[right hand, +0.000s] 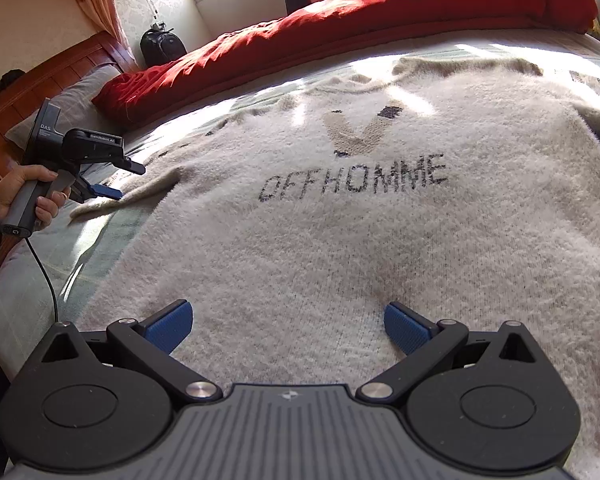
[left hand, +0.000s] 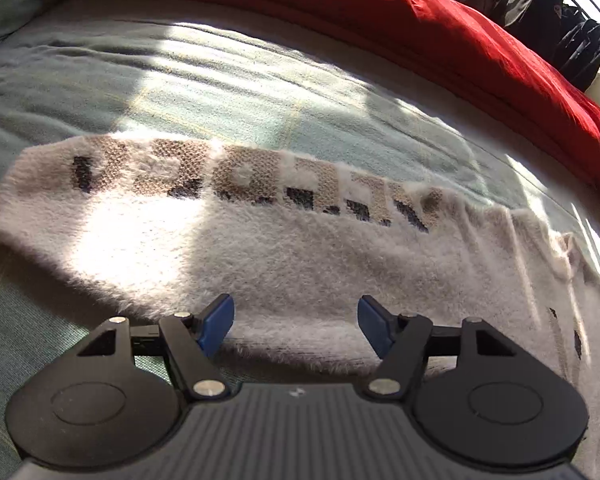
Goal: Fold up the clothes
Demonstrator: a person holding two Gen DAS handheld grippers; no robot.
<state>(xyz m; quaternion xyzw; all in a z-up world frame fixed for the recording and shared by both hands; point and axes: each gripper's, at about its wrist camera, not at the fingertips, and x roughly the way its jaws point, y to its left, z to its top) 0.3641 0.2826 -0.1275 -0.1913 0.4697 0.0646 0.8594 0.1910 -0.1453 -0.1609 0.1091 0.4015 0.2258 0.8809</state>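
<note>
While both tongs are spread wide with nothing between the blue pads, the sweater [right hand: 340, 220] lies flat, face up, on the bed [right hand: 28, 292].

Right tongs [right hand: 287, 326]: open, hovering just over the sweater's lower front, near the hem. Beyond them, further up the sweater, dark lettering reads "OFFHOMME" [right hand: 354, 180], and above that sits a beige V mark [right hand: 360, 130]. The collar is at the sweater's far end.

Left tongs [left hand: 296, 322]: open, at the near edge of the sweater's outstretched sleeve [left hand: 228, 240], which carries blocky beige and dark letters [left hand: 256, 182]. In the right wrist view, these tongs [right hand: 106, 192] are held by a hand [right hand: 24, 196] at the sweater's left side, touching or just above the sleeve edge; cannot tell which. A black cable [right hand: 46, 276] hangs from the handle.

Past the sweater, a red quilt [right hand: 340, 24] is bunched along the far side of the bed. A black backpack [right hand: 162, 46] stands behind the quilt, under the window. Dark clothes [left hand: 556, 20] hang beyond the quilt in the left wrist view.
</note>
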